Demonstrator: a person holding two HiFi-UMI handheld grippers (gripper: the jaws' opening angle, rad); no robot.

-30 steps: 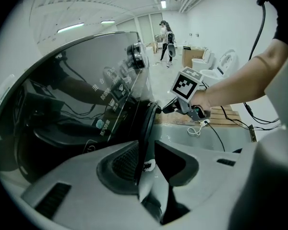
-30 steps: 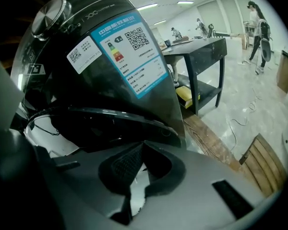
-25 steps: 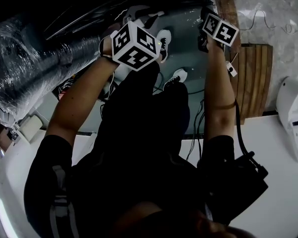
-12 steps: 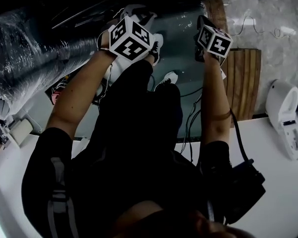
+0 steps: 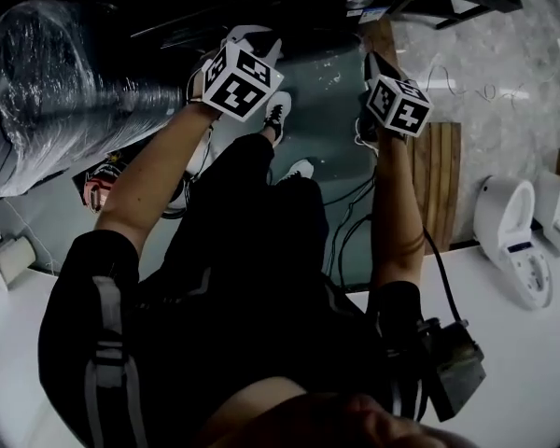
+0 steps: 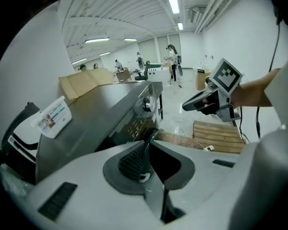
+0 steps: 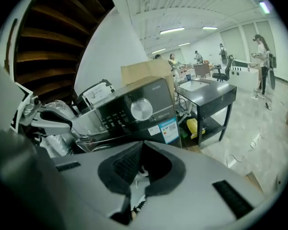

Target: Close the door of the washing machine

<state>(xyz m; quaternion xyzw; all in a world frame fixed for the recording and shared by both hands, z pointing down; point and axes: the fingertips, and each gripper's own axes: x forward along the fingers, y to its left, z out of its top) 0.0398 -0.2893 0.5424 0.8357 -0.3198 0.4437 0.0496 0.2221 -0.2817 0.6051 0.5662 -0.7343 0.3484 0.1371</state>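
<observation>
My left gripper (image 6: 151,135) has just been closing. Its 2 jaws now meet at the tips, with nothing between them. My right gripper (image 7: 143,143) is closed tight too, and it also holds nothing.

Just ahead of the right jaws, slightly to their left, stands the washing machine (image 7: 134,111). Its dark control panel faces me, with 1 round silver knob (image 7: 141,109) and a blue sticker (image 7: 169,130) to the right of the knob. The door is below the panel, hidden behind the gripper body, so I cannot tell how it stands.

From the left gripper the same machine is ahead and to the left. I see its grey top there, and a white packet (image 6: 52,119) lies on it further left. To the right of the left jaws the right gripper hangs in the air, above a wooden pallet (image 6: 218,135).

Beyond the machine, from the right gripper, are a cardboard box (image 7: 146,73) and a black table (image 7: 206,97). Far behind them are several people in the hall.
</observation>
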